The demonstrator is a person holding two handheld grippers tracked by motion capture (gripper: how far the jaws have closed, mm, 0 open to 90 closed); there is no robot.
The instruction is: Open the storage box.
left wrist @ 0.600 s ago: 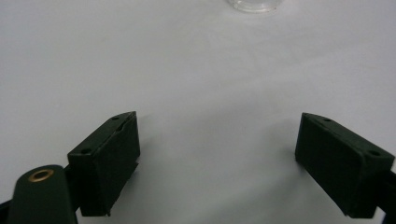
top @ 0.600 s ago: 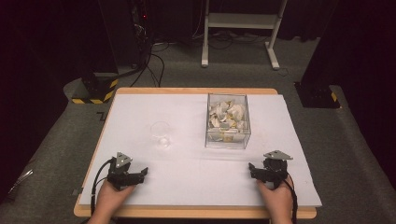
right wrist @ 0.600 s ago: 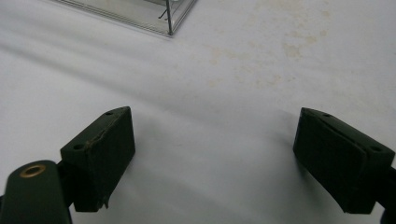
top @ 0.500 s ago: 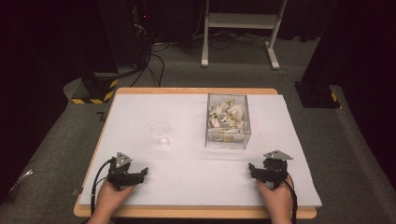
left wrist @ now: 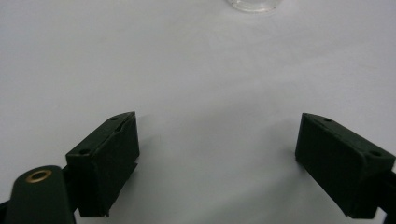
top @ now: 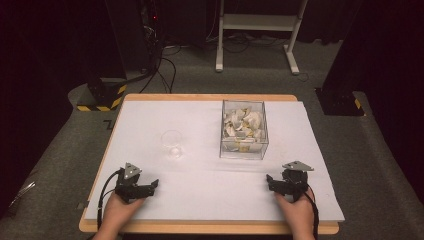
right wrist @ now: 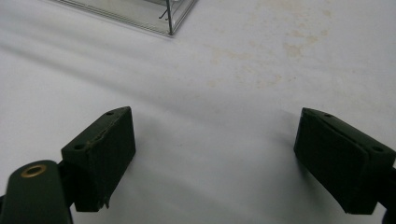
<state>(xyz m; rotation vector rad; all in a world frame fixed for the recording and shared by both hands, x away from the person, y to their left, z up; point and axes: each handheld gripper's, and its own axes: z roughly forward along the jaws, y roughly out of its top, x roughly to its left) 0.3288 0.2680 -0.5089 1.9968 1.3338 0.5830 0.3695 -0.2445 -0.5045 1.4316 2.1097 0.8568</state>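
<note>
A clear square box [top: 244,130] holding several pale crumpled pieces stands right of centre on the white table [top: 200,200]. Left of it stands a small clear glass cup [top: 172,144], whose base [left wrist: 252,4] shows at the top of the left gripper view. My left gripper [top: 153,185] rests near the front left edge, open with only bare table between its jaws [left wrist: 215,158]. At the front right my right gripper [top: 270,181] rests open too, nothing between its jaws [right wrist: 212,158]. The box's near corner [right wrist: 168,18] lies ahead of it.
The table has a wooden rim [top: 210,228] and stands on grey carpet. Behind it are a white metal stand [top: 260,30], cables [top: 165,70] and a yellow-black striped block [top: 107,97]. A dark block [top: 340,102] sits at the far right.
</note>
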